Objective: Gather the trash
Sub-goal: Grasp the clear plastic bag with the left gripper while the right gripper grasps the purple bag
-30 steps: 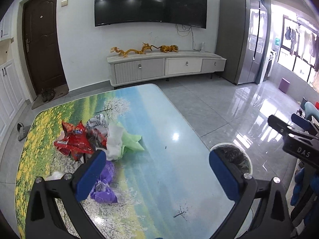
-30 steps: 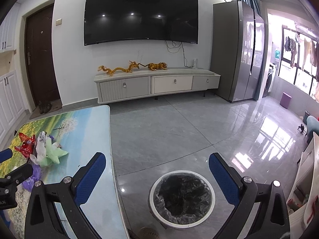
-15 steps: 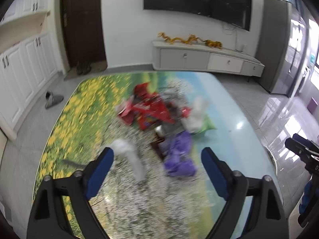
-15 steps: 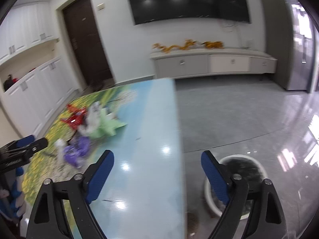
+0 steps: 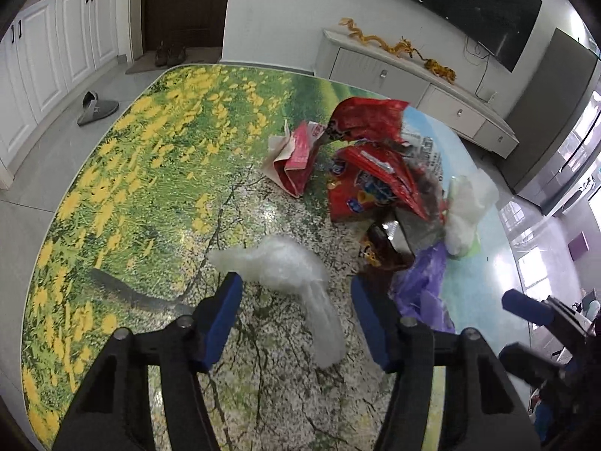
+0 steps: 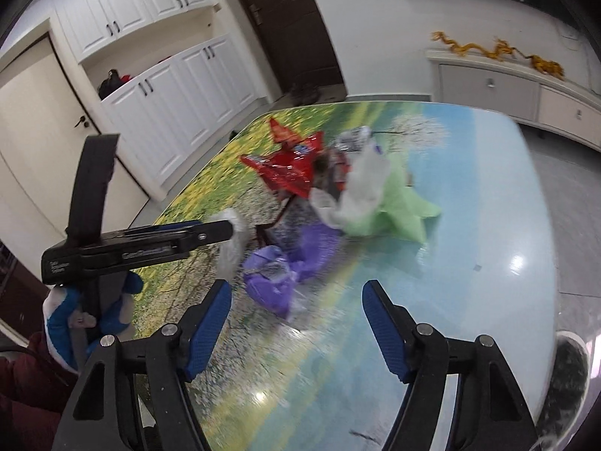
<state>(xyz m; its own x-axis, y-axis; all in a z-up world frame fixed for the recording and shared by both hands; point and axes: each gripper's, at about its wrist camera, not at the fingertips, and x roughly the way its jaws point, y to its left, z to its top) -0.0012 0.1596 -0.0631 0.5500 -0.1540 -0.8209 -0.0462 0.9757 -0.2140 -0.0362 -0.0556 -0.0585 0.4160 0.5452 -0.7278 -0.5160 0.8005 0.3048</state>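
A heap of trash lies on the landscape-print table point(image 5: 150, 188): red snack wrappers point(image 5: 375, 180), a white bag point(image 5: 465, 210), a purple bag point(image 5: 420, 282) and a green bag point(image 6: 398, 210). A crumpled clear plastic bag point(image 5: 285, 267) lies apart, between the jaws of my left gripper point(image 5: 296, 300), which are closing; the pads do not visibly press it. My right gripper point(image 6: 296, 312) hovers low over the purple bag point(image 6: 278, 285), its jaws closing with the bag's near end between them, untouched. The left gripper point(image 6: 210, 233) shows side-on in the right wrist view.
A lined trash bin point(image 6: 571, 376) stands on the floor past the table's right edge. A hand in a blue glove point(image 6: 64, 319) holds the left gripper. A slipper point(image 5: 95, 107), a TV cabinet point(image 5: 413, 71) and white cupboards point(image 6: 180, 86) ring the room.
Both grippers swung left from the bin side toward the trash heap and sank closer to the table. Both pairs of jaws narrowed. The clear bag now sits between the left jaws.
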